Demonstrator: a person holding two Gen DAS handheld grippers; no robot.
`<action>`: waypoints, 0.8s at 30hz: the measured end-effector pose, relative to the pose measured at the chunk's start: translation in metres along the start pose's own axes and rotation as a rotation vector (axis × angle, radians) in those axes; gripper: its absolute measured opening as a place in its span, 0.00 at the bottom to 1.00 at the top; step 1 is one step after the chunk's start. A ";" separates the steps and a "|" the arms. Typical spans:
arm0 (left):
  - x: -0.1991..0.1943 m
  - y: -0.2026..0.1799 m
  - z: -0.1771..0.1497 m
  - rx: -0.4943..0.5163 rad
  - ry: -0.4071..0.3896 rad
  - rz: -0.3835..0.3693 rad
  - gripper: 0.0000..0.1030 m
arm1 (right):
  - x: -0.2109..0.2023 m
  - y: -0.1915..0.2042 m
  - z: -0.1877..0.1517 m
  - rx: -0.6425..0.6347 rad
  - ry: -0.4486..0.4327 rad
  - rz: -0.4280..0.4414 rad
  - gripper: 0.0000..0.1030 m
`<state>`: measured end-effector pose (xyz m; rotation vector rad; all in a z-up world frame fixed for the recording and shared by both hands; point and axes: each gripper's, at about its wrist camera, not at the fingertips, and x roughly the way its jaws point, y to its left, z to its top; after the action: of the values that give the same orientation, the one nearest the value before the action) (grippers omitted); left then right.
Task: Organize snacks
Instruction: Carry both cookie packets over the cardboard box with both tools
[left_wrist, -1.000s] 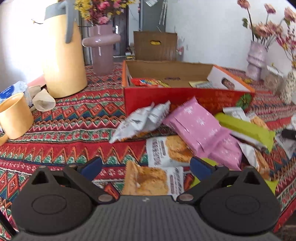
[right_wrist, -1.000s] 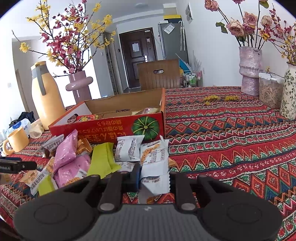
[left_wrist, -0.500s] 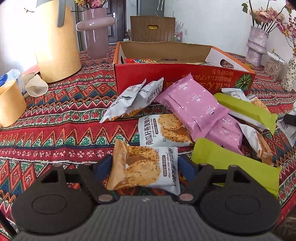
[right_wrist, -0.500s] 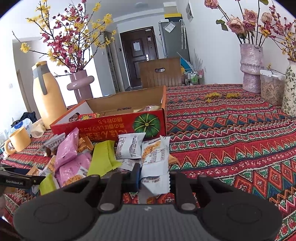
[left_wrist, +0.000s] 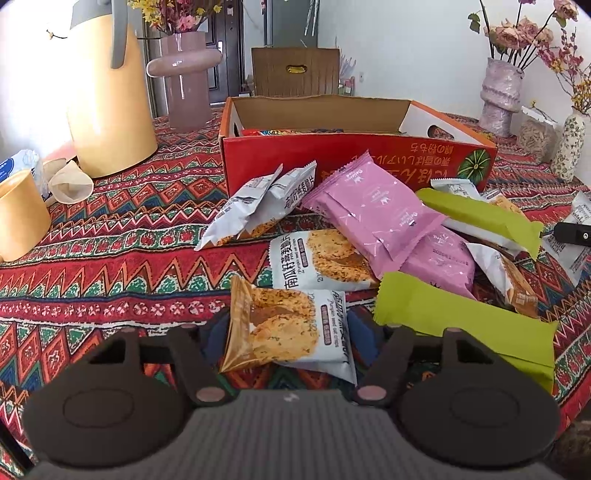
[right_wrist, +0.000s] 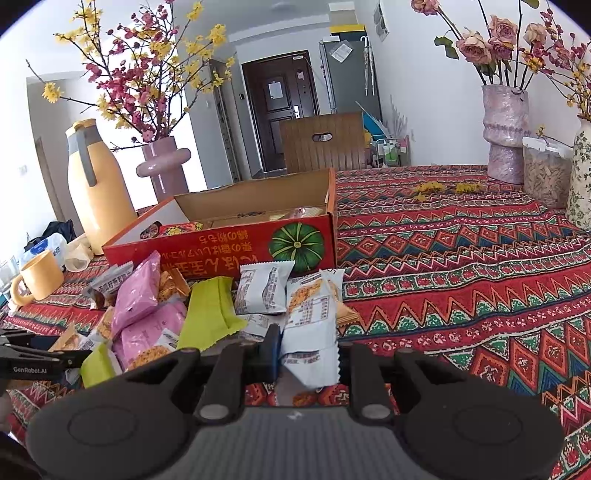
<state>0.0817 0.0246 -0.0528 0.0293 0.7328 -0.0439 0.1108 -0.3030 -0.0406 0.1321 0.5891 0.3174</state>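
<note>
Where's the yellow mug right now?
In the left wrist view the yellow mug stands at the far left edge on the patterned tablecloth, in front of the tall yellow jug and beside a crumpled paper cup.

Both views are bright with soft, even daylight; the strongest light comes from the upper left, where the wall behind the yellow jug (left_wrist: 107, 99) blows out to white in the left wrist view and the area behind the flowering branches (right_wrist: 140, 74) washes out in the right wrist view. Shadows on the patterned surface (right_wrist: 461, 280) are faint and short, and the pink wrapper (left_wrist: 373, 214) carries only mild sheen. Fisheye distortion bends the edges and leaves dark corners, while the centre stays sharp and the far doorway (right_wrist: 282, 114) is slightly soft.
</note>
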 end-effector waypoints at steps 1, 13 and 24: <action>0.000 0.000 -0.001 -0.001 -0.006 0.000 0.65 | 0.000 0.000 0.000 -0.001 0.001 0.001 0.17; -0.008 0.004 -0.003 -0.018 -0.037 -0.013 0.64 | 0.000 0.001 0.001 -0.006 -0.001 0.004 0.18; -0.024 0.006 0.008 -0.034 -0.105 -0.017 0.64 | -0.001 0.000 0.003 -0.007 -0.008 0.004 0.18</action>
<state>0.0697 0.0306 -0.0311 -0.0119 0.6292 -0.0490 0.1119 -0.3029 -0.0373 0.1278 0.5798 0.3228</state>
